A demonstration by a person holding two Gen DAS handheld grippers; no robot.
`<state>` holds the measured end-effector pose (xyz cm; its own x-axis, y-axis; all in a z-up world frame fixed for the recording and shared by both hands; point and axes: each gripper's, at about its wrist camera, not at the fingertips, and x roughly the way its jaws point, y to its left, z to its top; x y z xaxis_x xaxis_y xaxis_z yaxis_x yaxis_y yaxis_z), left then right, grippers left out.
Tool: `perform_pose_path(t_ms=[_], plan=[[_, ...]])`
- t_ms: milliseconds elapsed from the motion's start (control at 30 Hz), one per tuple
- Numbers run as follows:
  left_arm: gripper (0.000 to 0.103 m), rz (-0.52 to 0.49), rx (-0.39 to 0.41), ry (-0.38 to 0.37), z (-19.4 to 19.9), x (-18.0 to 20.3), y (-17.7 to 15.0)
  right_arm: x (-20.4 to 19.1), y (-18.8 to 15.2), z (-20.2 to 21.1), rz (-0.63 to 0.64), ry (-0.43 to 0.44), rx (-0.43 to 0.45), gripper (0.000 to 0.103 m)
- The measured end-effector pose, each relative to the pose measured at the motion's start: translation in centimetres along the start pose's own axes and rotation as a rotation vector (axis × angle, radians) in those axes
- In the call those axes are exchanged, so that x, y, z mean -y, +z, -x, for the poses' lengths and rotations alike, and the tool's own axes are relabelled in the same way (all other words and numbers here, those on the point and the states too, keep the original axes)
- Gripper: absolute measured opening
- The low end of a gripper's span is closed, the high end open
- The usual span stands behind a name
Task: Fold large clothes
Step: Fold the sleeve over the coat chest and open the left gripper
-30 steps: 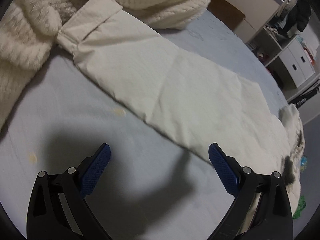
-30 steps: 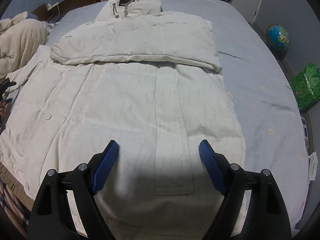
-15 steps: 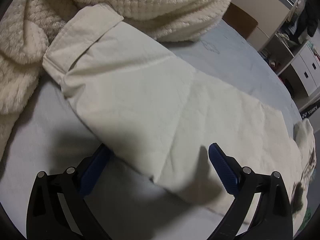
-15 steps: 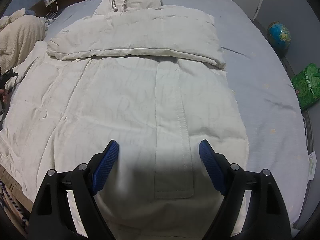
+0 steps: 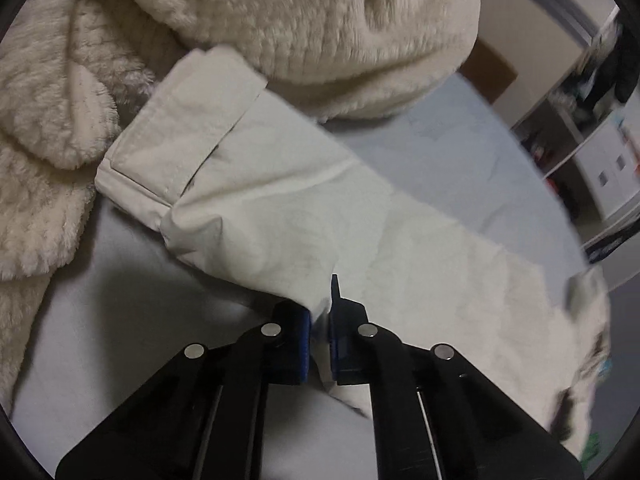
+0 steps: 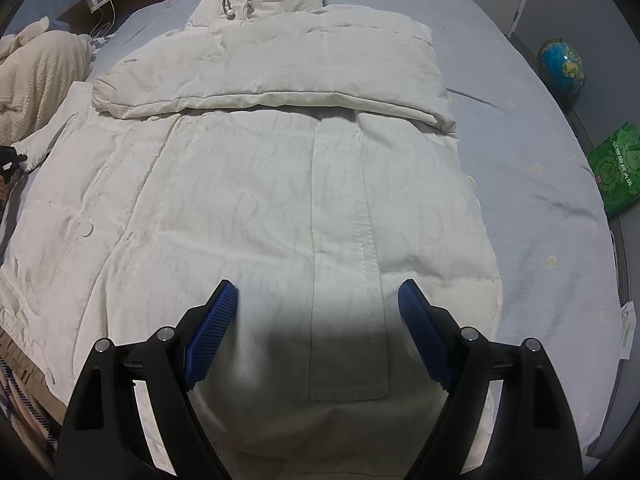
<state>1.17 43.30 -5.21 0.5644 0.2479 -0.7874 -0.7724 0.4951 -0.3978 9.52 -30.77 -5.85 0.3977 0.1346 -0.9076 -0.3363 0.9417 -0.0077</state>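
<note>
So I'm pinching the sleeve edge with the left gripper, fingers pressed tight on the fabric. Its long axis is running away from the jacket body on the bed; the right gripper, fingers spread, is hovering over the hem.

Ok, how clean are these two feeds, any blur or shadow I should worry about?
Left wrist view: motion-blurred toward the right edge, dim, the sleeve readable, the left gripper shut on its edge. Right wrist view: sharp, a dark shadow on the jacket between the open right gripper pads; fisheye bends the bed edges.
</note>
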Motion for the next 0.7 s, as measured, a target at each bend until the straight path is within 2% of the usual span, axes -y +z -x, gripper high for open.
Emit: perform_pose_path(t_ms=[100,300,500,700], plan=[[0.006,0.027,0.023,-0.051,1.8,-0.4,0.1,0.1,0.0,0.1,-0.002,0.005,0.006,0.079],[0.006,-0.010,0.075,-0.123,6.5,0.6,0.0,0.2,-0.2,0.5,-0.007,0.018,0.021,0.079],[0.006,-0.067,0.104,-0.214,9.2,4.6,-0.2,0.6,-0.5,1.1,-0.020,0.039,0.041,0.079],[0.006,-0.157,0.124,-0.290,12.3,10.5,-2.7,1.1,-0.6,1.7,-0.043,0.069,0.067,0.079]])
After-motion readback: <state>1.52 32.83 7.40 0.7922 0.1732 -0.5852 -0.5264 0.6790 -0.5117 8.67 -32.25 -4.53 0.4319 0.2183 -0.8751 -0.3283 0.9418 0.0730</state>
